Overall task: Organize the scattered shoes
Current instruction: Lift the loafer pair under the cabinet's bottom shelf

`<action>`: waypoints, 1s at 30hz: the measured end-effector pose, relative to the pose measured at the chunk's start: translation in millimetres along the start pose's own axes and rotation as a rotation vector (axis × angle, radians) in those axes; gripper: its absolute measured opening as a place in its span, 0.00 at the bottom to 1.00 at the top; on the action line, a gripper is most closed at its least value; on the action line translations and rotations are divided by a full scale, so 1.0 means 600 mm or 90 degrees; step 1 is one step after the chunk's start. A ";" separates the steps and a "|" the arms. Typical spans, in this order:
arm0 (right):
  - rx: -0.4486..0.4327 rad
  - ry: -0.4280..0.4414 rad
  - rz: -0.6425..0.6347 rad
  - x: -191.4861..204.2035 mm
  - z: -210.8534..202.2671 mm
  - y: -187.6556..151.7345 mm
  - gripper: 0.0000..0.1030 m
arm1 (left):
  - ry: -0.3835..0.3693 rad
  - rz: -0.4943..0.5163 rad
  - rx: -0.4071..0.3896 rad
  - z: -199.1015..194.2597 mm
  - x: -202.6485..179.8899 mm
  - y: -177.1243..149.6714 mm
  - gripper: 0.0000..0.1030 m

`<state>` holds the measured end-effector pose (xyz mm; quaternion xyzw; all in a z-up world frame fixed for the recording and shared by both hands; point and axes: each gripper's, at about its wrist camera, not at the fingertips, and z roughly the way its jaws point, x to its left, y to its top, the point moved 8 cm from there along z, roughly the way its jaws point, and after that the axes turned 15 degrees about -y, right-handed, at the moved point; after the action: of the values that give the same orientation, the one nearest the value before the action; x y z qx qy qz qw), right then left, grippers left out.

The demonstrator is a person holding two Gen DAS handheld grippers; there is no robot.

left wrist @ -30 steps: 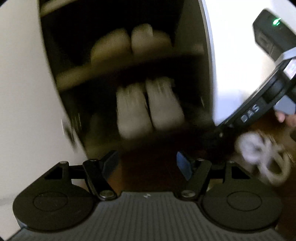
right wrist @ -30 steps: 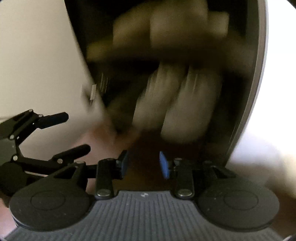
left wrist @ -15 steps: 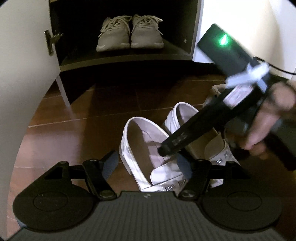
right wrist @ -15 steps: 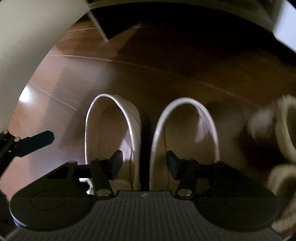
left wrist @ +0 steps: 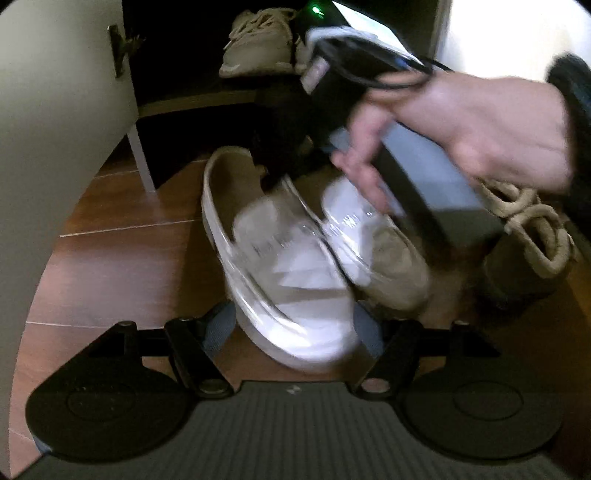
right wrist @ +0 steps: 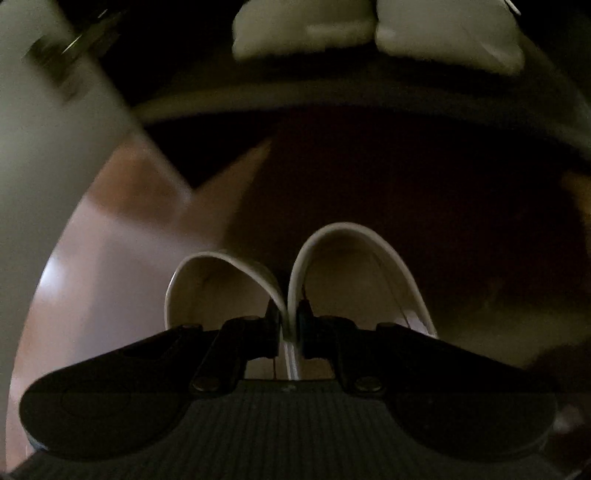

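Looking down the left wrist view: my left gripper [left wrist: 293, 334] stands with its jaws apart, low over the floor [left wrist: 122, 258], and the toe of the left loafer [left wrist: 288, 273] lies between the fingers without either pad pressing on it. The right loafer [left wrist: 373, 251] lies just beside it, the two touching along their inner sides; both are blurred. My right hand [left wrist: 476, 136] reaches in from the upper right edge, wrapped round the body of the right gripper, whose tips are hidden here behind its own dark body at the loafers' heel end. A beige laced shoe [left wrist: 535, 225] stands on the floor near the right edge, partly behind that hand. At the top edge a cabinet [left wrist: 192, 103] stands open, with a pale sneaker [left wrist: 258, 44] on its lowest shelf and its white door [left wrist: 55, 110] along the left edge.

Right wrist view: my right gripper [right wrist: 289, 325] has just been closing, and its jaws are now clamped on the two loafers' inner walls, pinched together between the pads. The left loafer [right wrist: 207, 280] and right loafer [right wrist: 354, 266] show their open heels, side by side on the dark floor [right wrist: 110, 266]. Two pale sneakers [right wrist: 376, 29] sit on the cabinet shelf [right wrist: 332, 99] at the top edge, blurred. The door [right wrist: 44, 129] fills the upper left corner.
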<state>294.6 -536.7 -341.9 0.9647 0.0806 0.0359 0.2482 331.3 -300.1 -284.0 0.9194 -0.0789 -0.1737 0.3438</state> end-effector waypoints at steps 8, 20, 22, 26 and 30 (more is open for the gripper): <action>-0.066 0.037 -0.038 -0.075 -0.078 0.004 0.52 | 0.071 0.060 0.026 0.041 -0.002 0.008 0.69; 0.029 0.028 -0.262 -0.137 -0.086 -0.210 0.55 | 0.099 0.068 0.104 0.101 0.009 -0.012 0.57; 0.009 0.029 -0.277 -0.139 -0.090 -0.213 0.54 | 0.101 0.062 0.106 0.104 0.014 -0.009 0.59; -0.027 0.022 -0.285 -0.133 -0.089 -0.192 0.52 | 0.122 0.053 0.102 0.122 0.040 0.020 0.60; -0.035 0.019 -0.273 -0.129 -0.076 -0.169 0.51 | 0.149 0.072 0.096 0.138 0.064 0.052 0.61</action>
<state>199.2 -441.1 -353.4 0.9177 0.2866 -0.0012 0.2753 335.1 -383.8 -331.5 0.9507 -0.1030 -0.0395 0.2898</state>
